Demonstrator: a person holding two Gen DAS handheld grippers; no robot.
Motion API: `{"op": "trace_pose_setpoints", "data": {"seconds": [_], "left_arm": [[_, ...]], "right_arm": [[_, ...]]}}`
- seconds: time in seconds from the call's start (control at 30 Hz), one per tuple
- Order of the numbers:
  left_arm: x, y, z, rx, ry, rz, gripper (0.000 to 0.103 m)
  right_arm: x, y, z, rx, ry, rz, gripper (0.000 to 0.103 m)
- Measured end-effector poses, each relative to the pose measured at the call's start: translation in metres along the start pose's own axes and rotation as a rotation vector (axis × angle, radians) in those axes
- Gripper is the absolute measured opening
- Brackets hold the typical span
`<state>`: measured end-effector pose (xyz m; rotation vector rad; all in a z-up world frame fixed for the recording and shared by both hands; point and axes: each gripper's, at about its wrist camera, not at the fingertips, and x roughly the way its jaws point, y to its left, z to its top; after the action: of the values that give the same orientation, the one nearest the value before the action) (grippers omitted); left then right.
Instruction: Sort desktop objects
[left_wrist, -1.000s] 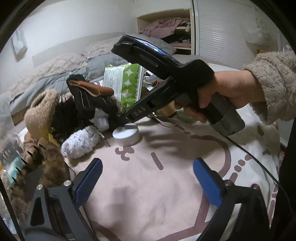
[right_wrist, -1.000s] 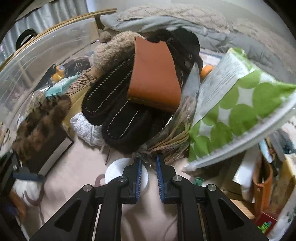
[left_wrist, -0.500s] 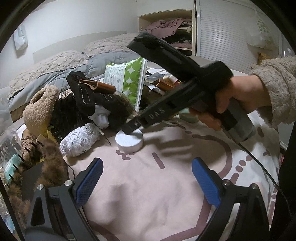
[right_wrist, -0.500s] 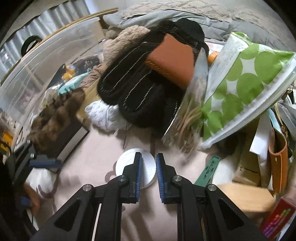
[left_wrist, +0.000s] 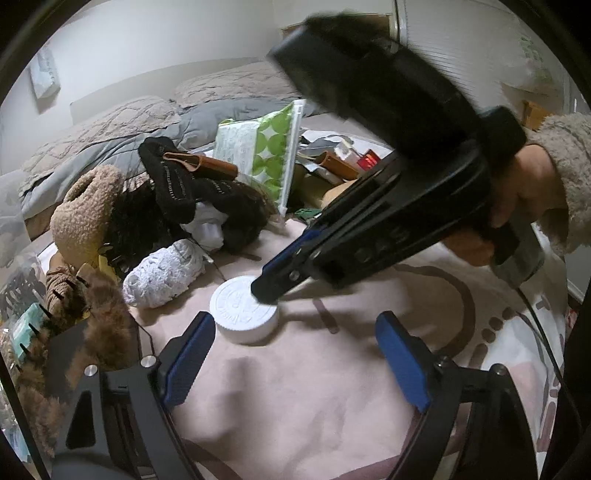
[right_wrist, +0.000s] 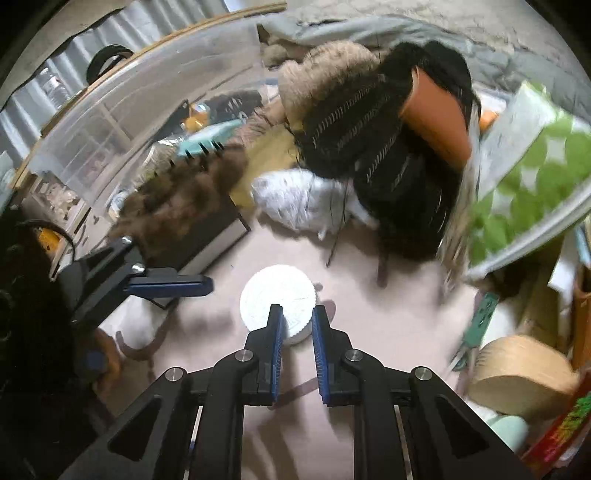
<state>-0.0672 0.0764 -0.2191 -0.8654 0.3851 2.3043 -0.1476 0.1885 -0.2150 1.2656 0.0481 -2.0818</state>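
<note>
Your right tool (right_wrist: 294, 325) has dropped from the glove pile to the white lid (right_wrist: 277, 297) at lower centre, fingers slightly apart, narrower than the lid. Spread them wider before gripping. Your left tool (left_wrist: 295, 354) hangs wide open beside it.

Both grippers: black plastic frames w/ triangular cutouts, silver screws, blue ribbed pads. Right gripper (left_wrist: 269, 291) has grey handle, thin black cable. Right hand (left_wrist: 517, 206): bare skin, fuzzy beige sleeve.
</note>
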Motion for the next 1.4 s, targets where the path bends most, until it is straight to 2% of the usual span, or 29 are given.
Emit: {"op": "trace_pose_setpoints", "data": {"seconds": [0.07,0.2,0.57,0.7,0.8,0.9,0.93,1.0,1.03,1.07,1.13,1.2,1.4], "left_arm": [[0.001,0.003,0.001,-0.016,0.005,0.009,0.089],[0.006,0.006,0.001,-0.03,0.032,0.021,0.077],[0.008,0.01,0.002,-0.05,0.037,0.035,0.077],[0.011,0.01,0.003,-0.055,0.051,0.039,0.076],[0.013,0.012,0.005,-0.068,0.058,0.04,0.076],[0.015,0.014,0.005,-0.082,0.065,0.046,0.076],[0.016,0.015,0.005,-0.086,0.068,0.048,0.076],[0.018,0.017,0.005,-0.099,0.074,0.051,0.073],[0.018,0.018,0.005,-0.104,0.076,0.052,0.071],[0.019,0.02,0.005,-0.111,0.08,0.052,0.07],[0.019,0.022,0.005,-0.123,0.077,0.055,0.069],[0.02,0.022,0.006,-0.128,0.077,0.055,0.069],[0.024,0.022,0.008,-0.137,0.081,0.061,0.069]], "right_arm": [[-0.016,-0.009,-0.004,0.02,-0.028,0.011,0.016],[-0.031,-0.021,-0.008,0.052,-0.049,-0.001,0.017],[-0.073,-0.054,-0.056,0.136,-0.025,-0.16,0.017],[-0.083,-0.077,-0.064,0.216,-0.034,-0.228,0.016],[-0.096,-0.087,-0.071,0.241,-0.064,-0.226,0.01],[-0.102,-0.086,-0.072,0.229,-0.059,-0.25,0.01],[-0.104,-0.086,-0.072,0.223,-0.055,-0.27,0.01],[-0.105,-0.09,-0.074,0.208,-0.018,-0.411,0.01],[-0.106,-0.096,-0.077,0.222,0.002,-0.453,0.01],[-0.109,-0.103,-0.081,0.263,0.003,-0.457,0.01],[-0.116,-0.117,-0.09,0.36,-0.014,-0.409,0.01],[-0.12,-0.121,-0.094,0.386,-0.03,-0.401,0.01],[-0.115,-0.095,-0.083,0.272,-0.075,-0.327,0.01]]}}
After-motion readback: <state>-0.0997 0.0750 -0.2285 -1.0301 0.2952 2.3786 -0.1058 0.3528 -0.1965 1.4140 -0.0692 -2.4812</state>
